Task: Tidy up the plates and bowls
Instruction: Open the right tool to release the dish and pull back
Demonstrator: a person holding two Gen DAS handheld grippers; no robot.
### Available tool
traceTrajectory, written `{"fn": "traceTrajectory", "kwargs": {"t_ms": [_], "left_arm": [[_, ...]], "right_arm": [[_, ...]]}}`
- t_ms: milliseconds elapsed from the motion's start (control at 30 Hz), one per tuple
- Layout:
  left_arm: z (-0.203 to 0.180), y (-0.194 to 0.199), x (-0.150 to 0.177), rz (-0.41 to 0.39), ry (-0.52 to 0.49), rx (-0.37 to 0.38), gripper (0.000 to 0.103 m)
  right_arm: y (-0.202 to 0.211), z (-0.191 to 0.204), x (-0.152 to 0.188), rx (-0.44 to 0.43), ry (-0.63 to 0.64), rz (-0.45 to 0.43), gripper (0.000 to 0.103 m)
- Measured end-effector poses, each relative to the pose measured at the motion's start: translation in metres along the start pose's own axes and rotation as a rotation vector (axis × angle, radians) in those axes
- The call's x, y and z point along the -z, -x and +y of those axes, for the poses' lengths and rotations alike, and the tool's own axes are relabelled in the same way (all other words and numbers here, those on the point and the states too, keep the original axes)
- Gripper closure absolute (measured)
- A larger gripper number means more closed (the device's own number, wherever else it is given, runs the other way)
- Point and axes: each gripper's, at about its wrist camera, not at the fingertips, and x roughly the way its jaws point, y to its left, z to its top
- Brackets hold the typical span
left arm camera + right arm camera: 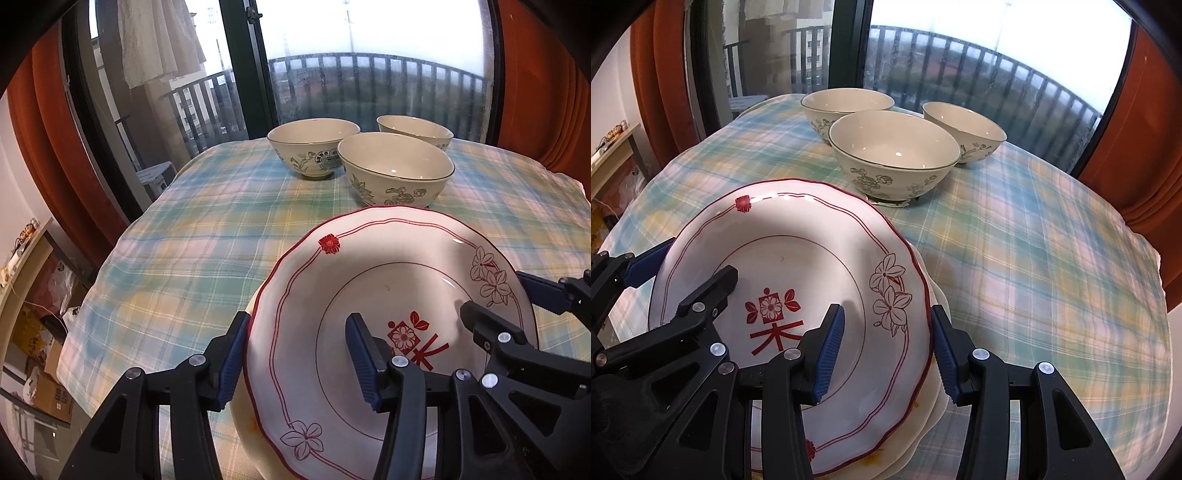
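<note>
A white plate with a red rim and red flowers [369, 258] [798, 229] lies tilted on top of a stack of cream plates [934, 406] near the table's front. My left gripper [297, 321] [701, 258] straddles the plate's left rim, one pad outside and one over the well. Its jaws stand open. My right gripper [886, 312] [495, 291] straddles the right rim and is shut on it. Three cream bowls with grey flowers stand behind: one nearest [395, 166] [894, 147], one back left [314, 147] [849, 103], one back right [413, 129] [964, 125].
A blue, yellow and pink plaid cloth [184, 240] [1034, 240] covers the table. Behind the bowls are a window with a dark frame and a balcony railing [369, 85]. Orange curtains [48, 147] hang at both sides. A shelf and boxes [33, 332] stand left of the table.
</note>
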Motion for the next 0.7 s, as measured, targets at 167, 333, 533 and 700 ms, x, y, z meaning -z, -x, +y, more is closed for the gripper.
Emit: {"fn": "traceTrajectory", "kwargs": {"t_ms": [167, 333, 533, 700], "left_arm": [[0.005, 0.000, 0.000, 0.006, 0.033, 0.029, 0.039], [0.010, -0.002, 0.005, 0.034, 0.063, 0.050, 0.025], [0.011, 0.000, 0.006, 0.039, 0.076, 0.058, 0.023], [0.008, 0.008, -0.004, 0.004, 0.056, 0.042, 0.018]], "right_arm": [[0.003, 0.002, 0.002, -0.018, 0.001, 0.003, 0.052], [0.006, 0.003, 0.005, 0.007, 0.019, 0.002, 0.052], [0.009, -0.004, 0.006, -0.003, 0.010, 0.005, 0.045], [0.015, -0.013, 0.001, -0.015, 0.001, -0.005, 0.041]]}}
